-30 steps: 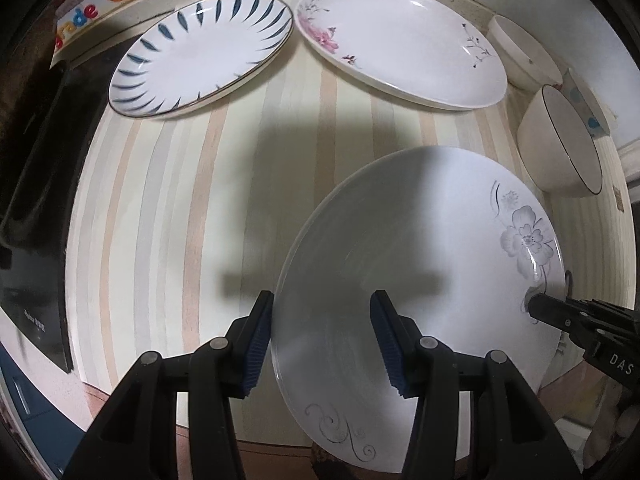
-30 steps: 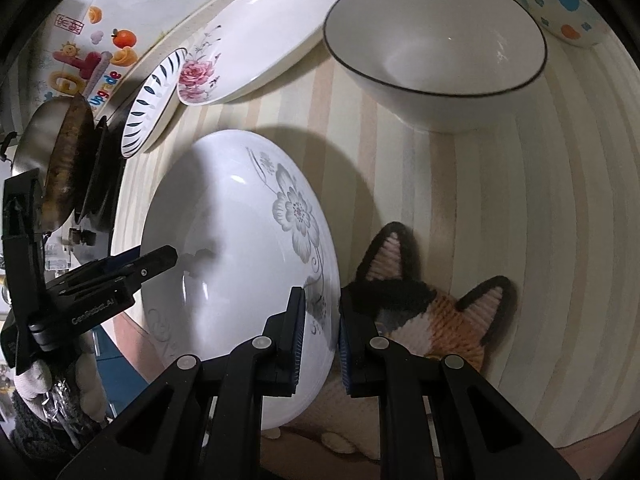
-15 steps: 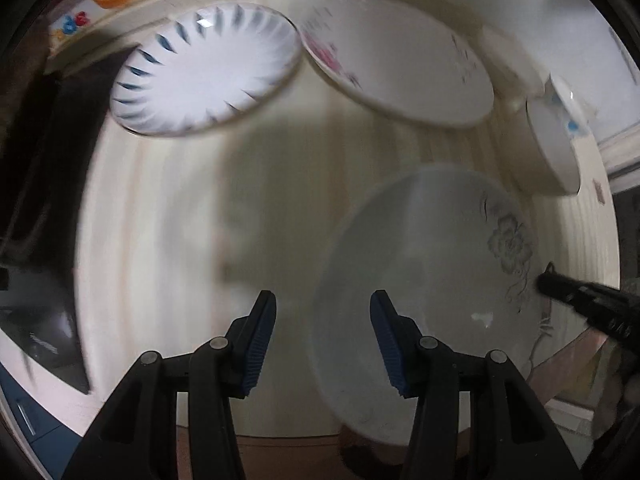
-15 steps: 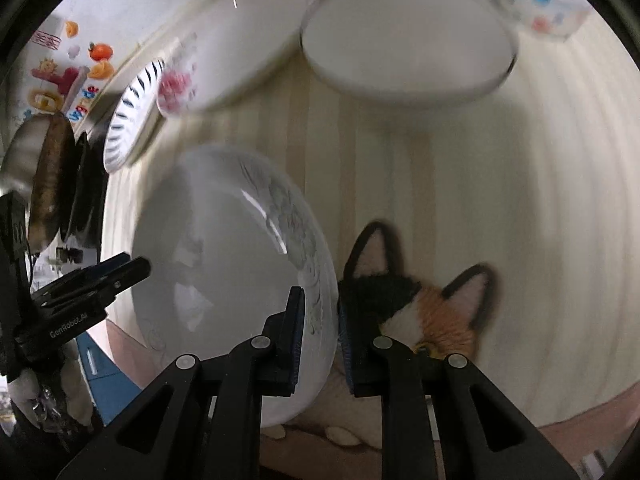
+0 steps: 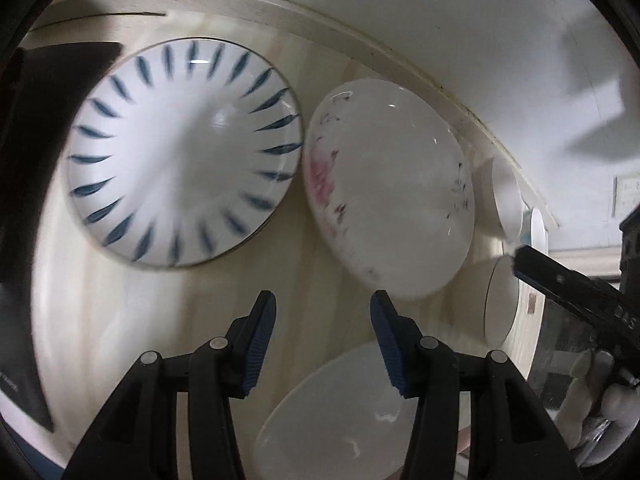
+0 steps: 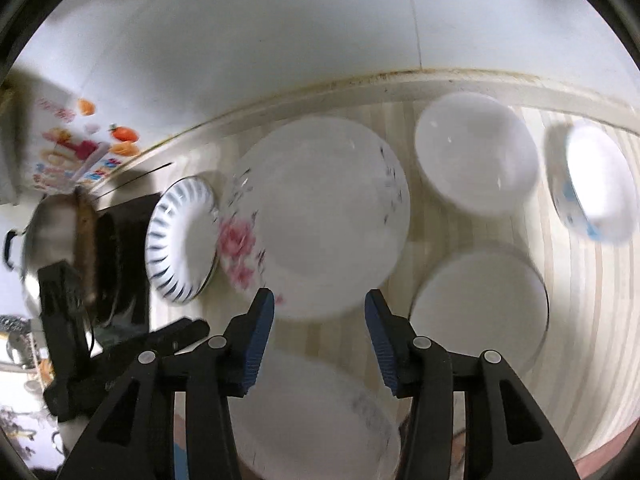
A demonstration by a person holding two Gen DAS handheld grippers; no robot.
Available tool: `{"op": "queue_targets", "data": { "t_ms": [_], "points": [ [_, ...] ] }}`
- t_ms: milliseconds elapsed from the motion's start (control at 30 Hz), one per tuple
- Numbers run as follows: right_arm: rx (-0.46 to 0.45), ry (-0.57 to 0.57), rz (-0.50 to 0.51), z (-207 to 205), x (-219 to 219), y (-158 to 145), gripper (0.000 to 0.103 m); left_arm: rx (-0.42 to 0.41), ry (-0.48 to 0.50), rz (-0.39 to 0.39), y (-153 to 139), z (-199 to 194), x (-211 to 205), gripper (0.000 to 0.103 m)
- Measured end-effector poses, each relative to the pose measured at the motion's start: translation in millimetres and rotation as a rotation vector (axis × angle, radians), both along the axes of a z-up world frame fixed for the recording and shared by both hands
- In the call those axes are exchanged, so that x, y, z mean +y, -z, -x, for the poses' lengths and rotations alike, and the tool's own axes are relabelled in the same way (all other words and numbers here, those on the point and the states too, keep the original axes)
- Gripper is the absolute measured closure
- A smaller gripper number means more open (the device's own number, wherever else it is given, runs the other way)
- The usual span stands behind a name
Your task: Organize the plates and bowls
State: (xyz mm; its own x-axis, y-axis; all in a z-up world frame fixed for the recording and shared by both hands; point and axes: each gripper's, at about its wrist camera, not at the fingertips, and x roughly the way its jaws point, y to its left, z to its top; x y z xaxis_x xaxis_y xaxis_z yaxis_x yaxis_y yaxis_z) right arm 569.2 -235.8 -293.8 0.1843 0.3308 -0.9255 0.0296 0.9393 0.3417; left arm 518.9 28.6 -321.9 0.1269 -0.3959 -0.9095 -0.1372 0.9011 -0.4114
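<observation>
We hold a hand-held gripper in each hand over the striped table (image 6: 460,240), and both views are smeared with blur. Our left hand-held gripper (image 5: 323,340) has its blue pads parted about halfway with only table between them; it grips nothing. Our right hand-held gripper (image 6: 319,338) has just been opening, and its jaws now stand apart with nothing pressed between the pads.

The plate with the grey flower (image 6: 320,420) lies flat at the near edge of the table, below and between our right fingers, free of them; in the left view it shows as a pale oval (image 5: 340,412) low in the frame. Further back the pink-flowered plate (image 6: 320,216) lies in the middle, its rim just beside the blue-striped plate (image 6: 180,240) on its left. In the left view these two sit side by side, the blue-striped plate (image 5: 184,156) well ahead of our left pads and the pink-flowered plate (image 5: 392,188) to its right.

To the right we see three bowls: a plain white bowl (image 6: 476,152) at the back, a bowl with blue spots (image 6: 592,188) beside it, and a dark-rimmed bowl (image 6: 480,304) nearer to us. A black cooktop (image 5: 36,160) borders the table on the left
</observation>
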Motion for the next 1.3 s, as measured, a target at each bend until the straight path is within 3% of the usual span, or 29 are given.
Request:
{"op": "queue_targets", "data": {
  "t_ms": [133,333,467,567,733,933,1133,1300],
  "points": [
    [0.075,0.011,0.034,-29,3,23,0.053,0.025,-0.001,-0.002,13,-19,-19,0.056],
    [0.106,0.04,0.132,-48,-9,51,0.053,0.056,0.023,-0.052,27,-41,-42,0.056],
    [0.13,0.044,0.142,-58,-15,65,0.055,0.083,0.029,-0.09,37,-51,-53,0.056],
    [0.146,0.036,0.137,-64,-12,77,0.061,0.106,0.026,-0.096,46,-56,-57,0.056],
    [0.164,0.015,0.155,-71,-8,98,0.086,0.104,0.006,-0.133,53,-65,-69,0.061],
    [0.086,0.008,0.096,-66,-14,99,0.089,0.055,-0.023,-0.121,49,-67,-63,0.074],
    [0.0,0.004,0.047,-52,-18,82,0.09,-0.026,0.013,-0.16,24,-64,-71,0.074],
    [-0.05,-0.001,0.032,-37,-20,63,0.09,-0.045,0.038,-0.144,12,-54,-66,0.074]
  ]
}}
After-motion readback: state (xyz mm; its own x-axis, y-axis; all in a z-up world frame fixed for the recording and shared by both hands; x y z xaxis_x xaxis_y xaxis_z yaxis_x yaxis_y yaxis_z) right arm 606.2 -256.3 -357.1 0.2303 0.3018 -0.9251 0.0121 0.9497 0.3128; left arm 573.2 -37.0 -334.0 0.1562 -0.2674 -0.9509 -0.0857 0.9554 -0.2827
